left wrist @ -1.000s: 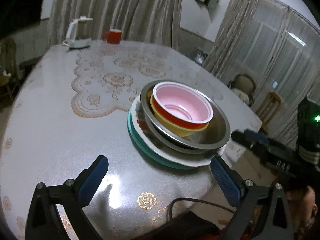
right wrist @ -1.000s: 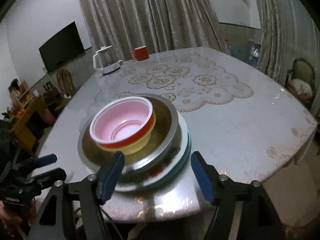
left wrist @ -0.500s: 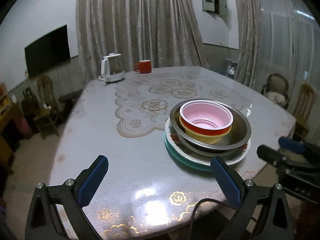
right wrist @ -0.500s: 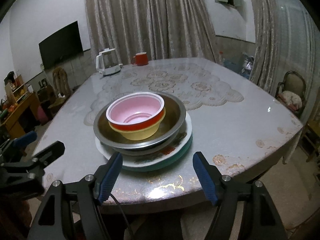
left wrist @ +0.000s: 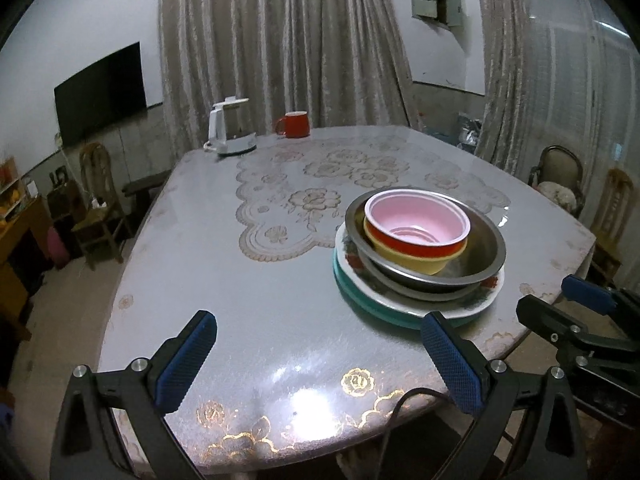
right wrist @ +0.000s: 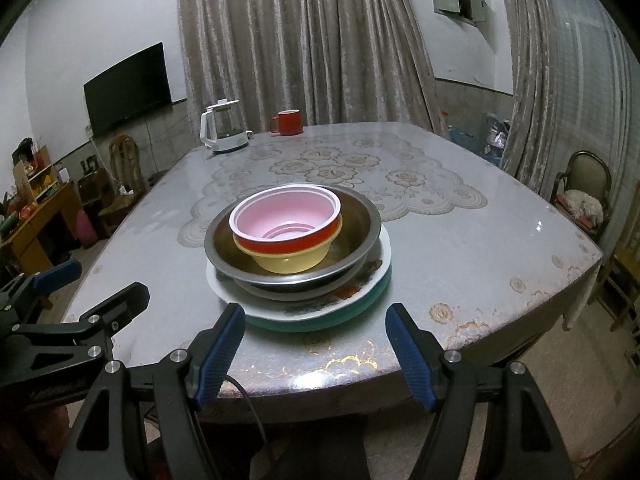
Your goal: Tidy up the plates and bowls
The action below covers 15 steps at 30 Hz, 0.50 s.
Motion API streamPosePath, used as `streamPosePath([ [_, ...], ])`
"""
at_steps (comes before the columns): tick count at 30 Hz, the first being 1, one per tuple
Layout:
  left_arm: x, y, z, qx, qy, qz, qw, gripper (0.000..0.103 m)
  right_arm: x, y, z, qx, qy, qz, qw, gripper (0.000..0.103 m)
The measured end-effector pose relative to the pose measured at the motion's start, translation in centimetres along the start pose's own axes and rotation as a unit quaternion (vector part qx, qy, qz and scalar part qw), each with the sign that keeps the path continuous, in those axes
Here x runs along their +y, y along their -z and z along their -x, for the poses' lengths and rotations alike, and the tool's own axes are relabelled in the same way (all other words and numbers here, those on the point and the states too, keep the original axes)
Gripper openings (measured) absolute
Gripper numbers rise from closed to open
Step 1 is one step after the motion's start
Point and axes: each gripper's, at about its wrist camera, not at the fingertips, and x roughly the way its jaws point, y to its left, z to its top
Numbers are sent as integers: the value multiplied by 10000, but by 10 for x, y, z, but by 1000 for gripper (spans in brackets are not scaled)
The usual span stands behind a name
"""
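Though nested, a tilted pink bowl point(right wrist: 286, 220)

Bare table point(left wrist: 248, 280) all round the stacked bowls point(right wrist: 298, 248) (kettle point(right wrist: 222, 130), mug point(right wrist: 289, 122) well apart).

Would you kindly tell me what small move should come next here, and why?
Probably ease the right hand-held gripper forward toward the red bowl. It sits topmost in the nested stack, inside the yellow bowl, and both grippers are open, empty and short of the stack.
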Motion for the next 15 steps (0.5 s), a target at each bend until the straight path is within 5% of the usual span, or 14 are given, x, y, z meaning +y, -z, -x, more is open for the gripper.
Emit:
streamPosePath([
  [15, -4, 1, -3, 66, 53, -41, 10000, 103, 0, 0, -5, 121, -9, -26, 9999, 74],
])
